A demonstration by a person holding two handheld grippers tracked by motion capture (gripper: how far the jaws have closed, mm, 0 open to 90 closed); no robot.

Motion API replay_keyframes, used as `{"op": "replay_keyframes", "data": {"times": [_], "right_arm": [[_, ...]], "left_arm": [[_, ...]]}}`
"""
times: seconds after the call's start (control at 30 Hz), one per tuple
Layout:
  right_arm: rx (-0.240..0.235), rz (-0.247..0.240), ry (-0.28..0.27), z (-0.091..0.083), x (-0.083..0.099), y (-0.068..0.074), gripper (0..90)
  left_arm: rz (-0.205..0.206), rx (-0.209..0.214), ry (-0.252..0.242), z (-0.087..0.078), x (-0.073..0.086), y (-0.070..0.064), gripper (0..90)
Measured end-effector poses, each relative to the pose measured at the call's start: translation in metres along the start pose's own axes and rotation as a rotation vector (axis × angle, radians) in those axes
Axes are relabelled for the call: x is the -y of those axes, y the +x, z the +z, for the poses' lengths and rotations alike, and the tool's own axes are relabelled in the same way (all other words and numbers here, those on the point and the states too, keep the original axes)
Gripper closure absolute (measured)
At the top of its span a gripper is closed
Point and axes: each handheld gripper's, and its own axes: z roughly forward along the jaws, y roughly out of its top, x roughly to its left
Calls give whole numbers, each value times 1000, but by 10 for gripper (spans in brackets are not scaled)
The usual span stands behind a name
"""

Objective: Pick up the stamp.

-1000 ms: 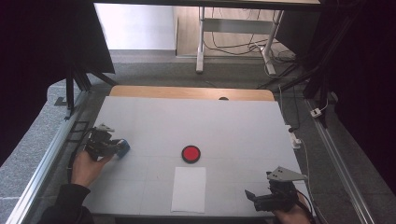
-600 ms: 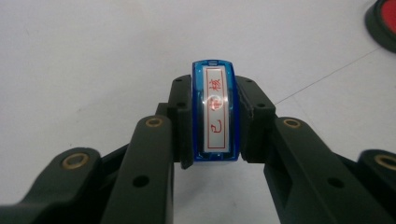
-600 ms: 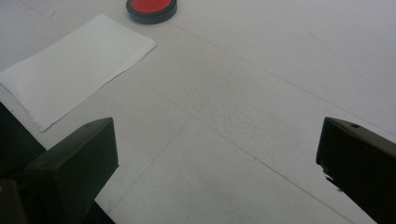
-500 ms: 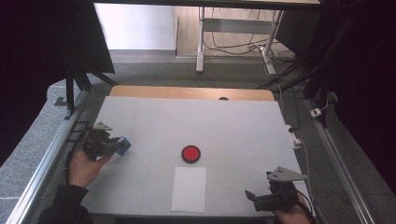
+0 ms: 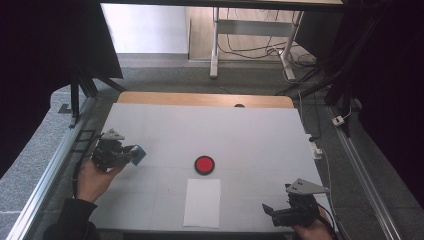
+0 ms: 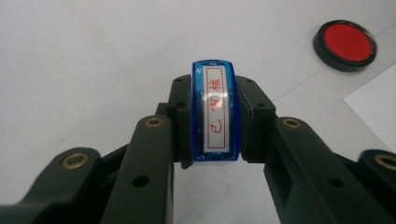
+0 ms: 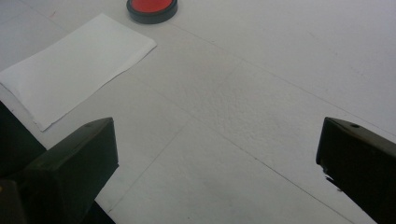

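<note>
Blue plastic frames the stamp [image 6: 215,112], which sits clamped between the two black fingers [image 6: 254,116] of the left gripper [image 6: 215,123]. Its white label faces the left gripper view, with red characters inside a thin red border. The fingers press on its two blue sides, and its far end pokes out past their tips. In the high view the stamp [image 5: 138,153] shows as a small blue block at the front of the left gripper [image 5: 131,154], held above the left part of the table [image 5: 210,125], with the left hand [image 5: 92,177] wrapped around the gripper from below.

Just right of the table's middle lies the ink pad [image 5: 204,164], a round black dish with a red centre, well apart from the stamp. In the left gripper view the same pad [image 6: 345,43] appears at upper right. Near the pad, on the person's side, lies a white sheet of paper [image 5: 202,202], flat on the table with its long side running away from the person; pad and paper are close but do not touch.

Far off at the near right corner, the right gripper [image 5: 275,214] rests low by the table edge. Its fingers [image 7: 77,154] stand wide apart with nothing between them, and its view looks over bare table toward the paper [image 7: 74,70] and the pad [image 7: 152,8].
</note>
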Motion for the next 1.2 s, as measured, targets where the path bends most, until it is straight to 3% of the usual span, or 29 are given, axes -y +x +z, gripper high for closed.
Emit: {"op": "replay_keyframes", "data": {"times": [0.13,0.5,0.7,0.87,1.2], "right_arm": [[0,0,1,0,0,0,0],[-2,2,2,0,0,0,0],[-2,3,3,1,0,-1,0],[-2,4,4,1,0,-1,0],[-2,4,2,0,0,-1,0]], "left_arm": [[11,22,-12,-2,-2,-4,701],[94,57,-26,-7,-15,-29,701],[137,108,-42,-8,-26,-46,701],[181,128,-48,-6,-33,-59,701],[226,170,-48,-1,-44,-77,701]]}}
